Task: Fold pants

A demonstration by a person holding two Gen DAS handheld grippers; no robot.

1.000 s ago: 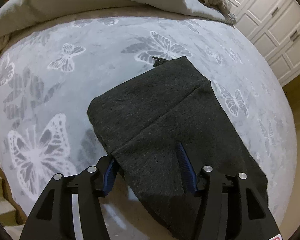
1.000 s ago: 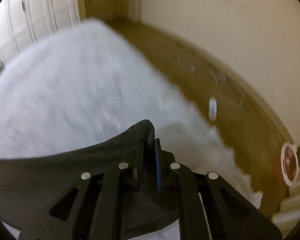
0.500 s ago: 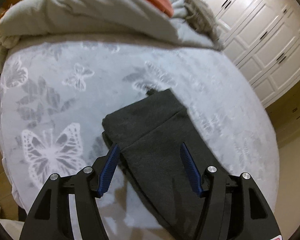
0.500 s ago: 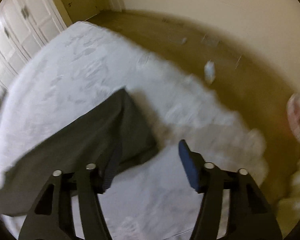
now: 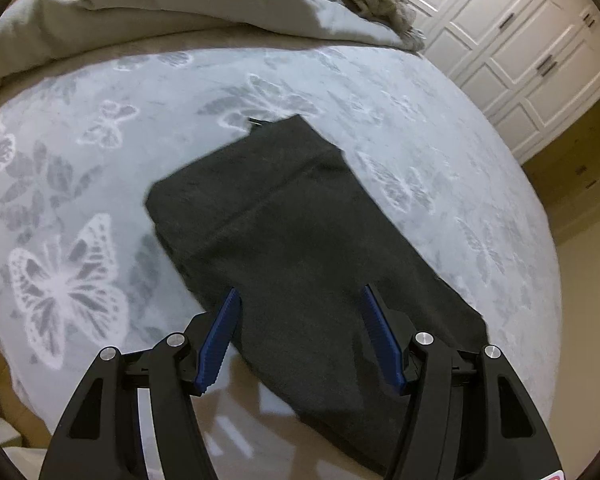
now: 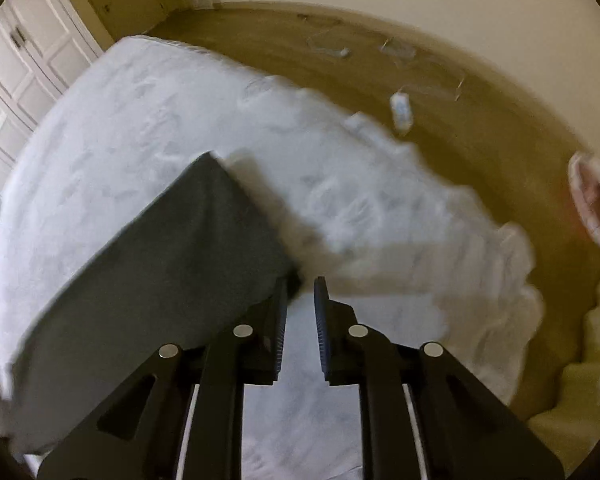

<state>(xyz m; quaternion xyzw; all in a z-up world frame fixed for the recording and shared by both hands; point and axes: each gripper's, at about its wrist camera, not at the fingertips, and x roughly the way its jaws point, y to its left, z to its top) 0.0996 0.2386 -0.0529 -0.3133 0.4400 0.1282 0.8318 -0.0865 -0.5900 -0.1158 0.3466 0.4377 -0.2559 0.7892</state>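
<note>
The dark grey pants [image 5: 296,240] lie folded flat on the butterfly-print bedspread [image 5: 80,160], waistband end farthest from me. My left gripper [image 5: 300,304] is open and empty, hovering over the near part of the pants. In the right wrist view the pants [image 6: 172,268] lie to the left on the bed [image 6: 148,112]. My right gripper [image 6: 300,292] has its jaws nearly closed with a narrow gap, empty, beside the near right corner of the pants. This view is blurred.
A rumpled grey duvet [image 5: 172,4] with an orange item on it is piled at the far end of the bed. White wardrobe doors [image 5: 520,48] stand at the right. The wooden floor [image 6: 440,92] holds small scattered items and a round pink-rimmed object [image 6: 592,200].
My right gripper let go of the pants' corner, opened wide, then narrowed to a small gap. My left gripper stayed open and shifted over the pants.
</note>
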